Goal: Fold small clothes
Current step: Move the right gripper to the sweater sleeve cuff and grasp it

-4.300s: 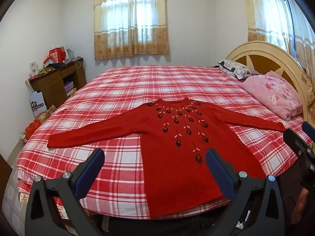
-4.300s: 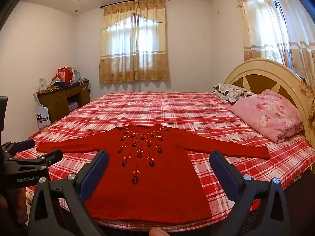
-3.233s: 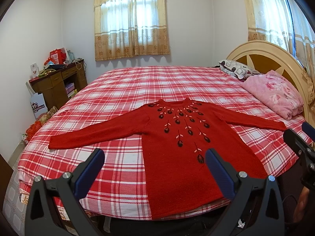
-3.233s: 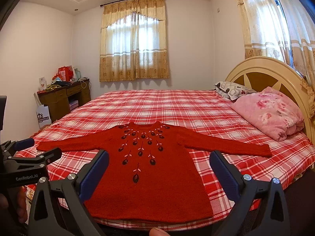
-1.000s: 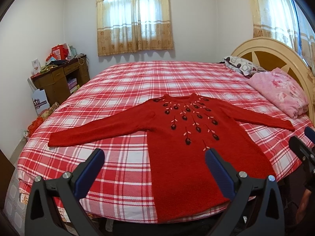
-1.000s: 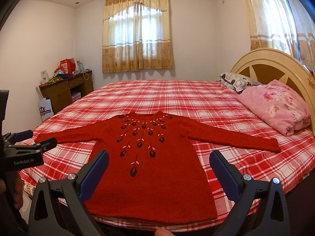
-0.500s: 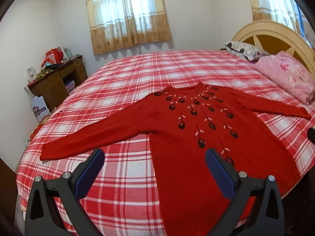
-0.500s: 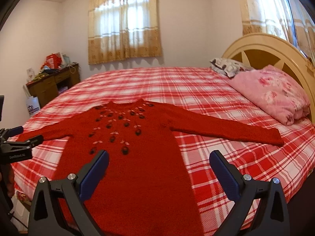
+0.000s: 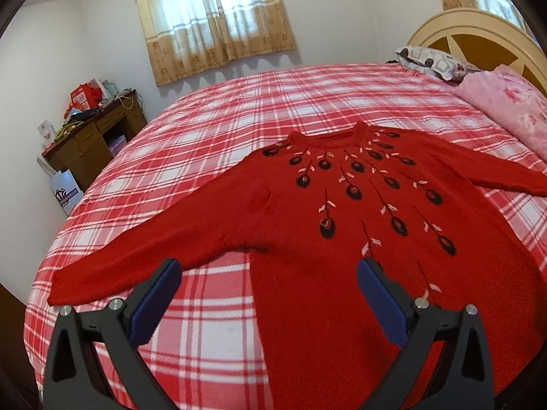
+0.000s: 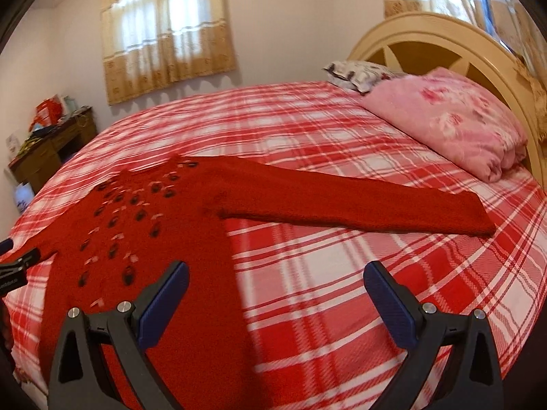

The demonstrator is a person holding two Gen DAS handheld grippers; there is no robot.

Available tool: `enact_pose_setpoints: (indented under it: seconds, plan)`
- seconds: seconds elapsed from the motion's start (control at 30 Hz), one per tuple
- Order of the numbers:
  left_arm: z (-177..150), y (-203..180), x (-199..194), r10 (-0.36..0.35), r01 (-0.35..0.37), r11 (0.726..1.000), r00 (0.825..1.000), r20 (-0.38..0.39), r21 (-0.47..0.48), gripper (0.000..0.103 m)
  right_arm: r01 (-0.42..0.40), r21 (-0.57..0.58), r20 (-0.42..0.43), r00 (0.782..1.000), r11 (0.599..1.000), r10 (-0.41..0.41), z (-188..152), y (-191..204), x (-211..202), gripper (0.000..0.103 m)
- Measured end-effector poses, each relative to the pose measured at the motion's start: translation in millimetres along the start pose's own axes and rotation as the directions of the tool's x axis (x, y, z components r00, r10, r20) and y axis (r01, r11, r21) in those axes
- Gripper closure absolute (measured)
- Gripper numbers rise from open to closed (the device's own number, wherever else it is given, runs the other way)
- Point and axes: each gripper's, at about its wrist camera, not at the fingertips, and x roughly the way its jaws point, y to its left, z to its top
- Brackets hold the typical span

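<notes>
A red knitted sweater point(image 9: 307, 212) with dark embroidered flowers lies flat, front up, on the red plaid bed point(image 9: 273, 102), both sleeves spread out. My left gripper point(image 9: 268, 273) is open and empty, above the sweater's left armpit and side edge. My right gripper point(image 10: 277, 275) is open and empty, above the bed beside the sweater's right side point(image 10: 191, 239), below the right sleeve point(image 10: 359, 205). The left gripper's tip point(image 10: 20, 259) shows at the right wrist view's left edge.
A pink folded quilt point(image 10: 444, 119) and a patterned pillow point(image 10: 355, 71) lie by the cream headboard point(image 10: 444, 34). A cluttered wooden desk point(image 9: 92, 130) stands left of the bed, with a paper bag point(image 9: 65, 191) beside it. Curtained window point(image 9: 212, 17) on the far wall.
Both grippers have moved forward and down over the bed. The left has closed in on the left armpit; the right has swung right toward the right sleeve. The sweater has not moved.
</notes>
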Motion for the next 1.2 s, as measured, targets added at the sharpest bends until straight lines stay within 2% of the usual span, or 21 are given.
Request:
enact_pose_setpoints:
  seconds: [0.13, 0.37, 0.63, 0.8, 0.87, 0.93, 0.97, 1.0, 1.07, 1.13, 1.2]
  plan:
    - [7.1, -5.3, 14.6, -0.012, 0.012, 1.0, 1.0, -0.005, 0.009, 0.0, 0.049, 0.038, -0.002, 0.999, 0.998, -0.049, 9.5, -28.2, 15.4, 0.001]
    - [22.7, -12.6, 41.4, -0.046, 0.046, 0.999, 0.998, -0.032, -0.006, 0.0, 0.145, 0.187, -0.028, 0.989, 0.972, -0.143, 26.9, -107.4, 32.2, 0.002]
    - [37.3, -5.6, 68.3, 0.002, -0.003, 1.0, 0.999, -0.032, -0.021, 0.0, 0.292, 0.315, -0.106, 0.956, 0.903, -0.273, 50.3, -205.4, 44.3, 0.015]
    - [41.6, 7.1, 86.5, 0.029, -0.031, 0.999, 0.998, -0.053, -0.041, 0.0, 0.341, 0.391, -0.181, 0.939, 0.855, -0.292, 56.7, -255.7, 56.5, 0.024]
    - [43.1, 11.3, 92.8, 0.03, -0.033, 0.998, 0.998, -0.061, -0.05, 0.0, 0.335, 0.409, -0.21, 0.94, 0.849, -0.27, 56.3, -264.4, 63.3, 0.038]
    - [43.0, 13.0, 96.9, 0.034, -0.037, 0.998, 0.997, -0.067, -0.055, 0.0, 0.317, 0.416, -0.23, 0.943, 0.852, -0.239, 56.5, -266.8, 71.8, 0.04]
    - [42.2, 13.6, 99.0, 0.031, -0.035, 0.998, 0.997, -0.071, -0.058, 0.0, 0.32, 0.408, -0.231, 0.942, 0.855, -0.242, 58.0, -266.5, 74.2, 0.046]
    - [41.4, 13.8, 100.6, 0.031, -0.035, 0.998, 0.997, -0.074, -0.059, 0.0, 0.315, 0.396, -0.237, 0.943, 0.862, -0.235, 59.9, -263.6, 77.3, 0.051]
    - [40.3, 14.7, 103.2, 0.034, -0.038, 0.998, 0.996, -0.077, -0.056, 0.0, 0.3, 0.378, -0.252, 0.943, 0.876, -0.215, 61.4, -258.7, 84.2, 0.068]
    - [38.7, 17.3, 105.4, 0.033, -0.039, 0.997, 0.996, -0.083, -0.063, 0.0, 0.313, 0.326, -0.28, 0.933, 0.892, -0.226, 62.4, -249.0, 92.3, 0.072]
    - [37.2, 20.2, 106.0, 0.032, -0.039, 0.997, 0.996, -0.087, -0.072, 0.0, 0.304, 0.308, -0.288, 0.933, 0.902, -0.216, 64.9, -245.3, 95.3, 0.086]
